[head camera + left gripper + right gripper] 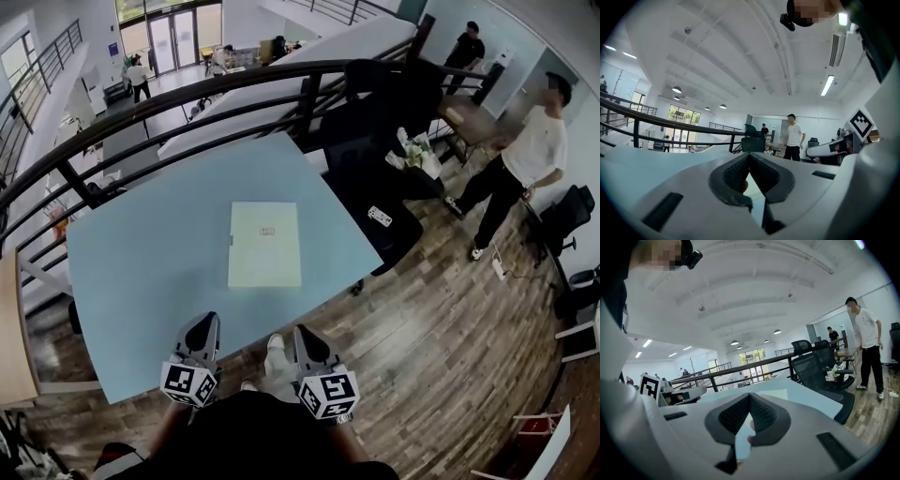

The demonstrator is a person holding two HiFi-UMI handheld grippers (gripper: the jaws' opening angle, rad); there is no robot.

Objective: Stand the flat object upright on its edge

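Note:
A pale, flat rectangular object point(265, 245) lies flat near the middle of the light blue table point(141, 262). Both grippers hover at the table's near edge, well short of the object. My left gripper point(202, 323) is shut with nothing between its jaws. In the left gripper view its jaws point(749, 157) meet at the tips and point level across the table. My right gripper point(305, 333) sits just right of it, also shut and empty. In the right gripper view the right gripper point(749, 396) points at the table, where the flat object point(776, 393) shows as a paler patch.
A black railing point(187, 94) curves behind the table. Black office chairs point(384, 122) stand at its far right corner. A person in a white shirt point(530, 155) stands on the wooden floor point(441, 337) to the right. A wooden surface point(11, 337) borders the left.

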